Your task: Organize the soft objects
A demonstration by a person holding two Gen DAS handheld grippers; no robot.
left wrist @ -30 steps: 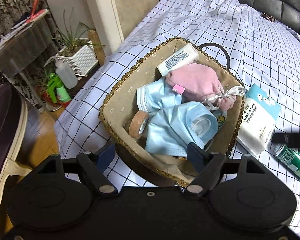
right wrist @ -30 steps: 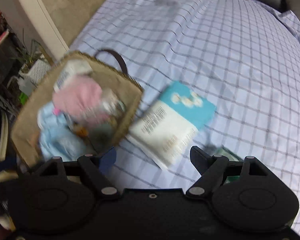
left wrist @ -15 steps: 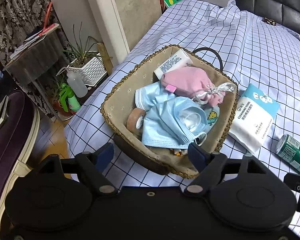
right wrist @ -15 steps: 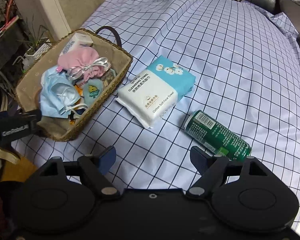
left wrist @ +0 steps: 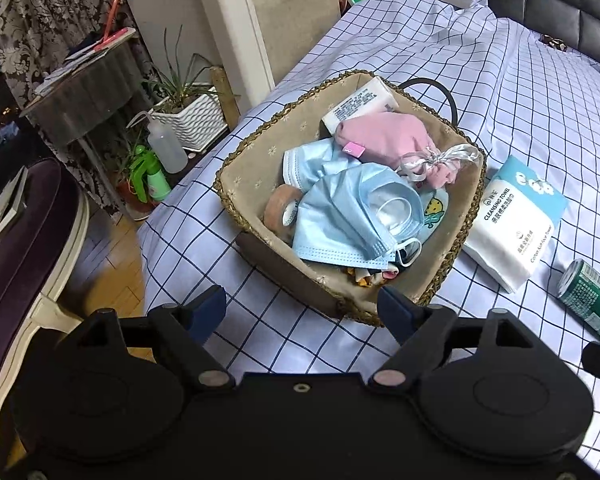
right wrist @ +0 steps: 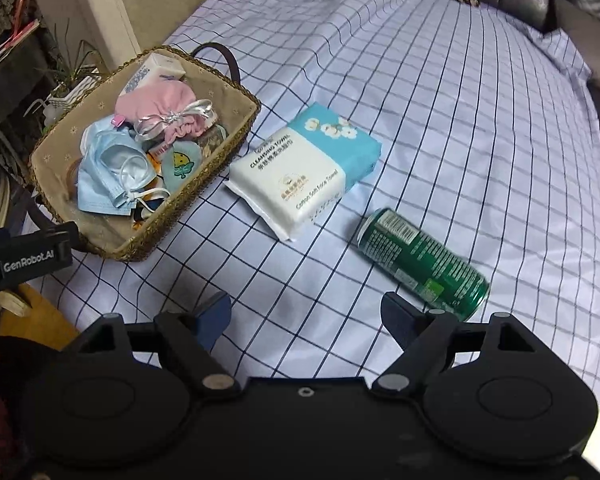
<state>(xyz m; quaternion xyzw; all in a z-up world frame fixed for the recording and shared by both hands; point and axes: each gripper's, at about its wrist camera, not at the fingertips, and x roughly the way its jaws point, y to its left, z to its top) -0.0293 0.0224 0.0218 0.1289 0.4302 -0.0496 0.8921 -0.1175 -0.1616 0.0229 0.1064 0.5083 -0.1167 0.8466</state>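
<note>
Since the earlier frames, we see both views shifted: the left view now takes in the whole basket [left wrist: 256, 152] from further back, and the right view, blurred before, now sits sharp over the sheet [right wrist: 460, 128] with the can [right wrist: 422, 258] fully visible.

We note the left gripper [left wrist: 302, 312] with jaws spread and nothing between them; it hovers over the sheet just short of the basket's near corner. We note the right gripper [right wrist: 306, 316] with jaws likewise spread and empty, above bare sheet, the can just beyond its right finger.

The basket stands near the sheet's left edge and holds the soft items:
- blue masks [left wrist: 340, 220] on top, toward the near side;
- a pink pouch [left wrist: 384, 140] tied with silver ribbon, behind the masks;
- a white pack [left wrist: 360, 106] leaning against the far wall;
- a tape roll [left wrist: 280, 210] beside the masks on the left;
- a small cartoon-print piece [right wrist: 180, 164] to the right of the masks.

The towel pack [right wrist: 304, 172] lies flat on the sheet just beside the basket's right side, apart from it. The can lies on its side near the towel pack, not touching it.

In the right view we see the left gripper's body at the left edge, close to the basket's near corner.
</note>
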